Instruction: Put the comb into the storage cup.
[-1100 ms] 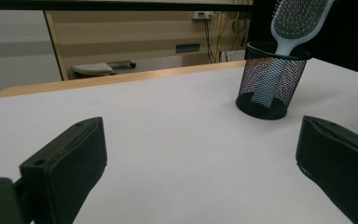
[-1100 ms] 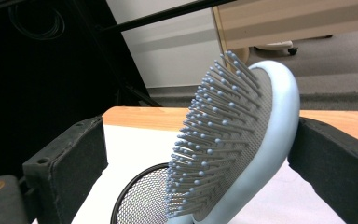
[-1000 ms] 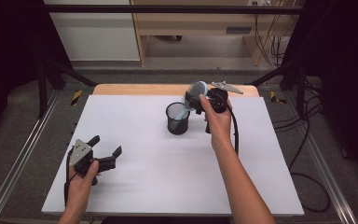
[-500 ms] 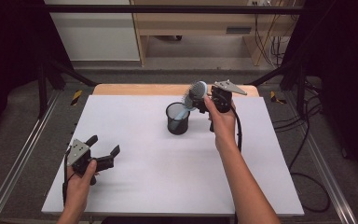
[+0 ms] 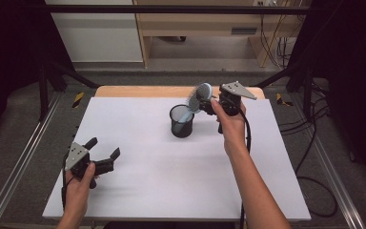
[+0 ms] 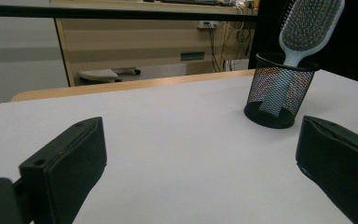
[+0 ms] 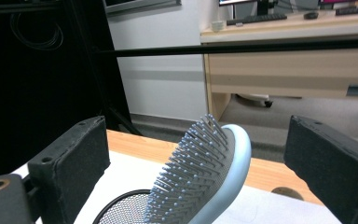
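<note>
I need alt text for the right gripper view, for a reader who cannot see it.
A light blue hairbrush stands tilted, bristles facing left, between the two open black jaws of the right claw, neither jaw touching it. Its lower end goes into a black mesh cup on the white table.

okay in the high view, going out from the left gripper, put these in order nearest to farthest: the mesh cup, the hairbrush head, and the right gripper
1. The mesh cup: mid-table, up and right of the left gripper.
2. The hairbrush head: just beyond, leaning out over the cup's far right rim.
3. The right gripper: farthest right, by the table's far edge, its jaws open beside the brush head.
</note>
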`<state>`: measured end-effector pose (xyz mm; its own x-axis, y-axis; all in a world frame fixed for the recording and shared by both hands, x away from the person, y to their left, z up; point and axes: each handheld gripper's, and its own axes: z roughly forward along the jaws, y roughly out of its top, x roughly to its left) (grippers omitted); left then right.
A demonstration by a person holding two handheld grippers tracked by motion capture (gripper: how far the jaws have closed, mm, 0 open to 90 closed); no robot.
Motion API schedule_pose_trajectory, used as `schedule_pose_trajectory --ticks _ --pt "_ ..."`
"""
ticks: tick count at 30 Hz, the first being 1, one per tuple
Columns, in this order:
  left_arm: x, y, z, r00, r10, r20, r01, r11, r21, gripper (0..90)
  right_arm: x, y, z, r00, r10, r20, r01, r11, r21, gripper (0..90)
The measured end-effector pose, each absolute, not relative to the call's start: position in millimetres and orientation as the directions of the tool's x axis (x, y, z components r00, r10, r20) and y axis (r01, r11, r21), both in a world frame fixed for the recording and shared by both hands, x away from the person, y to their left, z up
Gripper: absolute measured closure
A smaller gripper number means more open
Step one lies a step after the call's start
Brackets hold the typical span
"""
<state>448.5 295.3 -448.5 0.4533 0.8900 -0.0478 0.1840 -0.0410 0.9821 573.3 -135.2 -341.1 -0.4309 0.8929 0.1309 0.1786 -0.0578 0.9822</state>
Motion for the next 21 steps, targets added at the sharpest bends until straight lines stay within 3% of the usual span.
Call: schedule_pose_trajectory --ticks 21 --pt "442 321 -443 0.419 0.905 -0.066 0.132 0.011 0.991 1.7 550 -152 -322 -0.473 0.879 0.060 0.102 -0.013 0.995 4.3"
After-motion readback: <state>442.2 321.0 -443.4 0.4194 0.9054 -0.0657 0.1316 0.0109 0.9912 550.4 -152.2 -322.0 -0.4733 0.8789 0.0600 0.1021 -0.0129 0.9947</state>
